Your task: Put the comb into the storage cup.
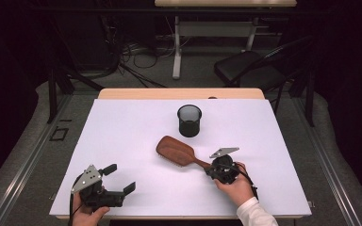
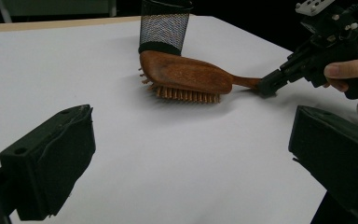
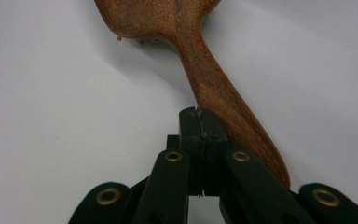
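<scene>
A brown wooden hairbrush [image 1: 175, 150] lies bristles down in the middle of the white sheet, its handle pointing toward the right hand. My right gripper [image 1: 209, 169] is shut, jaws pressed together with nothing between them. In the right gripper view the closed tips [image 3: 198, 122] sit against the left side of the brush handle [image 3: 223, 98], which runs past them. The left gripper view shows the brush [image 2: 186, 74] and those tips [image 2: 266, 87] at the handle's end. My left gripper [image 1: 120, 178] stands open near the front left, its wide jaws [image 2: 191, 158] facing the brush from a distance.
A black mesh cup [image 1: 189, 120] stands upright just behind the brush head, also seen as the mesh cup [image 2: 164, 28]. The white sheet [image 1: 122, 132] covers a wooden table. A dark chair [image 1: 245, 66] and cables lie beyond the far edge.
</scene>
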Demonstrator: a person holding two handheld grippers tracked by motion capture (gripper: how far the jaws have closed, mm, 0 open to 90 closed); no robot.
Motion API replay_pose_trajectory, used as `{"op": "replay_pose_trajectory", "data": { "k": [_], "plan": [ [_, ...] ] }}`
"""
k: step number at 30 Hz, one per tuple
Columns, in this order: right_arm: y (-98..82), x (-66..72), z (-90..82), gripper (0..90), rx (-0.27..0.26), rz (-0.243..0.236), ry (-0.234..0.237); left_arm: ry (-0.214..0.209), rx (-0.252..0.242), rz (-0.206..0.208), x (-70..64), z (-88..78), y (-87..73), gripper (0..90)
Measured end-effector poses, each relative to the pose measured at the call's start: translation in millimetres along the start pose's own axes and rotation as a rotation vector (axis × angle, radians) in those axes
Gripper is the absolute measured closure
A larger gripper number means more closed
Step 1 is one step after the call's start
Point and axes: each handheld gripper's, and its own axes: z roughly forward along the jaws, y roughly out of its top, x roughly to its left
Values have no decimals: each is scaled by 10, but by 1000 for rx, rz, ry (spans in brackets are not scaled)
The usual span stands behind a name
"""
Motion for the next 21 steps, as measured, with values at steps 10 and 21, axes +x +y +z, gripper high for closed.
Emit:
{"op": "replay_pose_trajectory", "data": {
  "k": [10,21],
  "plan": [
    [-15,-56,-3,900,-9,18,-15,1,-2,-4,2,4,-3,5],
    [-13,-121,-13,900,-39,41,-26,3,2,10,6,8,-5,5]
  ]
}}
